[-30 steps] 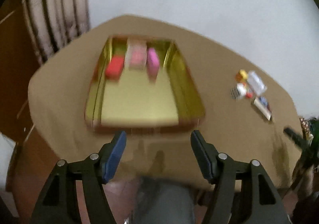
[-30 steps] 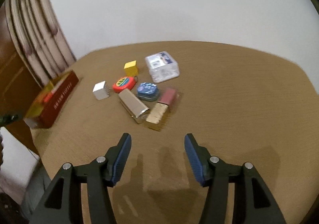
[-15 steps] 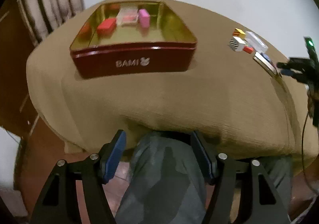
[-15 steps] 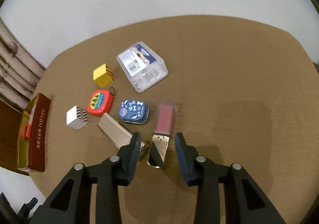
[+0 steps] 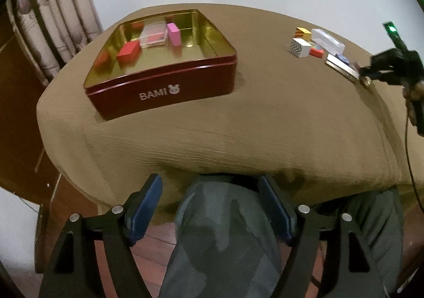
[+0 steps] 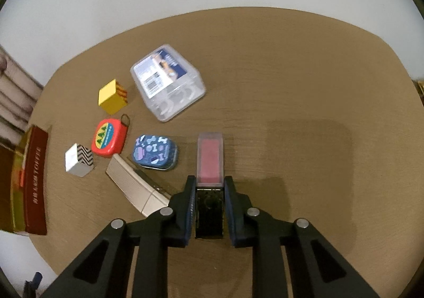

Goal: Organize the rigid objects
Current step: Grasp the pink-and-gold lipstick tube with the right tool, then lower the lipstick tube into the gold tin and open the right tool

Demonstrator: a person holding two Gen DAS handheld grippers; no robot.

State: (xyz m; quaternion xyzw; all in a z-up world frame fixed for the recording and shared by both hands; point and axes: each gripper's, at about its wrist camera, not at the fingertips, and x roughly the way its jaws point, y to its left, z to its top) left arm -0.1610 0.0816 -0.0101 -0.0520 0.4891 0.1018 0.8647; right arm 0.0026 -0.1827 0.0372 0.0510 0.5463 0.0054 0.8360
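Right tool point(image 6: 209, 207) steeply downward, closing around pink-capped case point(image 6: 210, 162)

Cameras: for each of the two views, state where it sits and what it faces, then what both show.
Left wrist: on the left gripper, off the table edge, facing the tin; jaws opening over a trouser leg.
Right wrist: on the right gripper, looking down; jaws closing around the pink box.
Shared: tin, zigzag cube, clear case.

Both wrist views look steeply down — sharing the table point(image 5: 265, 117); right nearer.
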